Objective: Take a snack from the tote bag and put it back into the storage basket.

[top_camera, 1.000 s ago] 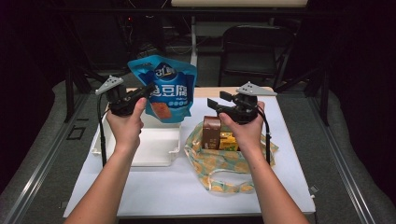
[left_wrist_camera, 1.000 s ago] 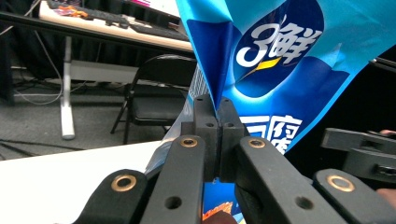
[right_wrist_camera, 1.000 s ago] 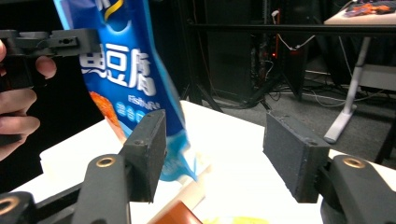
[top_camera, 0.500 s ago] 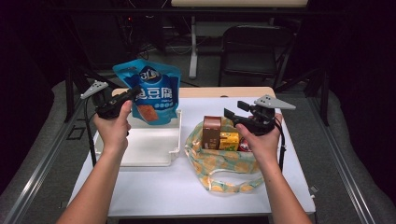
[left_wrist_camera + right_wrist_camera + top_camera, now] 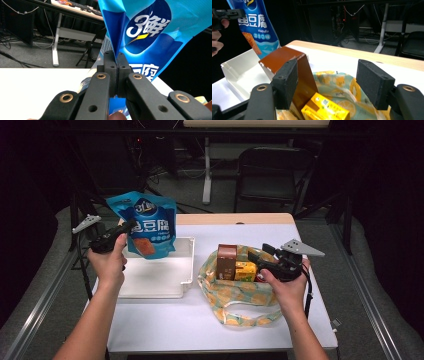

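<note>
My left gripper [image 5: 129, 225] [image 5: 115, 56] is shut on the edge of a blue snack pouch [image 5: 147, 222] [image 5: 150, 27], which hangs upright above the back left of a white tray [image 5: 160, 280]. My right gripper [image 5: 257, 252] [image 5: 332, 75] stands open at the right rim of a yellow-patterned cloth bag [image 5: 240, 302] [image 5: 342, 85], its jaws a little wider than a second ago and with nothing pressed between them. In the bag stand a brown carton [image 5: 226, 260] [image 5: 287, 56] and a yellow box [image 5: 245, 270] [image 5: 325, 108]. The pouch [image 5: 254, 27] hangs at the far left of the right gripper view.
The white table [image 5: 200, 325] has a wooden strip along its far edge. The tray [image 5: 239, 67] lies left of the cloth bag. A black chair [image 5: 270, 175] and desk legs stand behind the table in the dark.
My left hand has carried the pouch left and down, over the tray. My right hand has moved right and down to the cloth bag's right side.
</note>
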`<state>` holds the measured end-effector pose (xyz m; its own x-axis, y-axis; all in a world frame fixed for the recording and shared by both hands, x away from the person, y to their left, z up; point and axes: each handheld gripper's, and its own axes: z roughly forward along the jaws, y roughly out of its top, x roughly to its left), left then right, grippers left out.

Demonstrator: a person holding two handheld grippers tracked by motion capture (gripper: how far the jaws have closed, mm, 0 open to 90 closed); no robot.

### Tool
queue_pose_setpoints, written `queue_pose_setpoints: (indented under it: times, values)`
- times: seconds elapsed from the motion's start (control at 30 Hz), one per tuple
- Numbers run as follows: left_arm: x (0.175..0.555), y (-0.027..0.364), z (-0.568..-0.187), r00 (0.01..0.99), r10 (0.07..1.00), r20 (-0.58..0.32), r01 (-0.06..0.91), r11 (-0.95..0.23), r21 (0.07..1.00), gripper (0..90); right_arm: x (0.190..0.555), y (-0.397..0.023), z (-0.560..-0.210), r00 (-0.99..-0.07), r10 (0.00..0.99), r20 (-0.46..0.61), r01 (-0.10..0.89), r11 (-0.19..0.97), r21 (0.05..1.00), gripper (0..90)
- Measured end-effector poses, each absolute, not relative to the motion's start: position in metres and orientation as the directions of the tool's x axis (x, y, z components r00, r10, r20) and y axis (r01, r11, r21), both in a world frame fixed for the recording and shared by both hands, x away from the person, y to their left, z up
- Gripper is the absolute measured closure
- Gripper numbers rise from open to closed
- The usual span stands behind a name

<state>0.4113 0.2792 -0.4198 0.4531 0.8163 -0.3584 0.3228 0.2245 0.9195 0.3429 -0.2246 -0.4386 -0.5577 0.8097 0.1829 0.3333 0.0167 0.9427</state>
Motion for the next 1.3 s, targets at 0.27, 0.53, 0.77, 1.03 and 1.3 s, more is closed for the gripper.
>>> queue_pose_setpoints:
  times: [0.27, 0.53, 0.77, 1.03, 1.3]
  values:
    - [0.416, 0.300, -0.435, 0.432, 0.826, -0.362, 0.333, 0.226, 0.915, 90.0, 0.336, -0.225, -0.451, -0.560, 0.805, 0.199, 0.348, 0.010, 0.938, 34.2]
    - [0.423, 0.317, -0.450, 0.433, 0.825, -0.364, 0.334, 0.229, 0.914, 90.0, 0.333, -0.223, -0.460, -0.559, 0.803, 0.207, 0.364, 0.013, 0.931, 34.4]
    - [0.431, 0.332, -0.466, 0.406, 0.836, -0.369, 0.350, 0.231, 0.908, 90.0, 0.330, -0.222, -0.462, -0.564, 0.800, 0.205, 0.368, 0.021, 0.930, 34.4]
    - [0.433, 0.339, -0.476, 0.380, 0.849, -0.366, 0.366, 0.225, 0.903, 90.0, 0.331, -0.217, -0.468, -0.564, 0.800, 0.207, 0.377, 0.027, 0.926, 34.5]
    - [0.426, 0.342, -0.477, 0.348, 0.872, -0.345, 0.374, 0.208, 0.904, 85.0, 0.331, -0.215, -0.470, -0.577, 0.791, 0.205, 0.382, 0.039, 0.924, 33.3]
